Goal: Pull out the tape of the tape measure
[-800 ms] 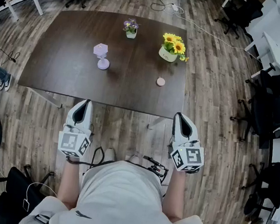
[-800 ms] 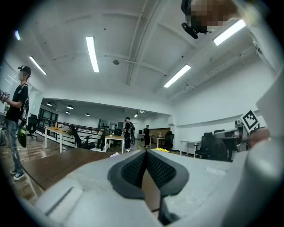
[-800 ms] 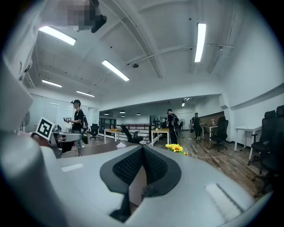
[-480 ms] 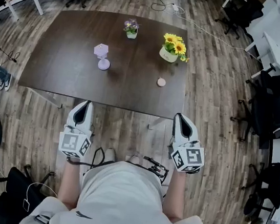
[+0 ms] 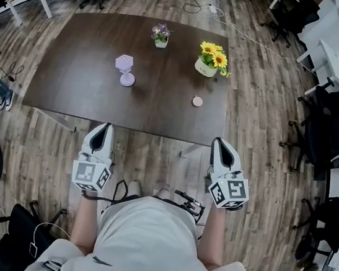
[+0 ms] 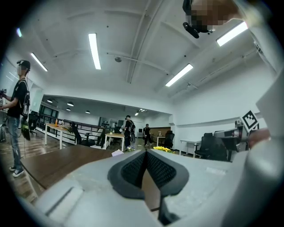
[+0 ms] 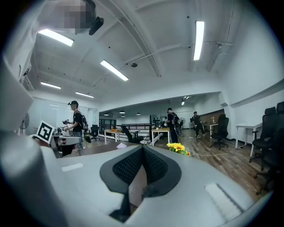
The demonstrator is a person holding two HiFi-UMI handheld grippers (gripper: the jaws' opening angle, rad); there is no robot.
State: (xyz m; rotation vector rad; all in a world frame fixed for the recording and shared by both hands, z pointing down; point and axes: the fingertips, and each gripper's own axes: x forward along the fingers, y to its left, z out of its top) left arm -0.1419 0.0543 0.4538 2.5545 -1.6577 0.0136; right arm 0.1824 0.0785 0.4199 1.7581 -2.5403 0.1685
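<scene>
On table (image 5: pixel 70 83): one tape measure (image 5: pixel 197 101), two flower pots (image 5: pixel 206 68), one purple ornament (image 5: pixel 126 70).

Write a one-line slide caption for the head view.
Left gripper and right gripper hover shut short of the dark table holding a tape measure, a sunflower pot and a purple-flower pot.

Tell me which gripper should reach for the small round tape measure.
Right. The right gripper is nearer the tape measure, lying toward the right of the table; the left gripper is farther off. Both are shut, empty.
</scene>
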